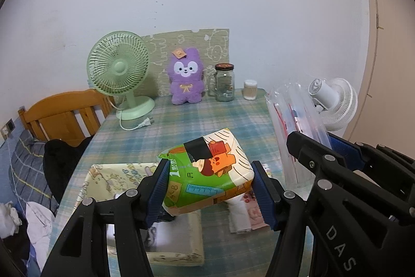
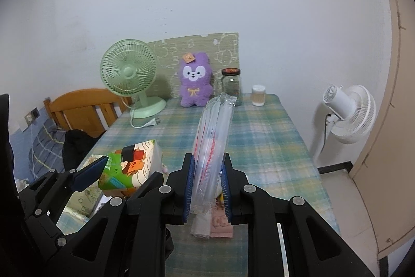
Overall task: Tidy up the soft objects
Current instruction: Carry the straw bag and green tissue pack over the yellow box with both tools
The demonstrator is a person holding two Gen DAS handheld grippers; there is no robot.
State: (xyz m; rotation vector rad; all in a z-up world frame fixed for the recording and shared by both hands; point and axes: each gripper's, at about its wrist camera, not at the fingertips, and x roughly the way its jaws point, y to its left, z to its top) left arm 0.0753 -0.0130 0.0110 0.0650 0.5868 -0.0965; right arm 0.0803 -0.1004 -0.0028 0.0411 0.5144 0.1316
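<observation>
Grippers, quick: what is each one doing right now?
Left gripper: closed on the tissue pack, lifted off the table.
Right gripper: closed on the clear plastic bag.

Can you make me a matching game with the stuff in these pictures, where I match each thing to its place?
Things:
1. tissue pack
2. clear plastic bag
3. purple plush bunny
4. white fan

Places:
A. sitting at the back of the table, against the wall
B. pinched in the right hand-held gripper
C. standing off the table, on the right
D. held between the pads of the left hand-held gripper

Right pairs: 1-D, 2-B, 3-A, 4-C
</observation>
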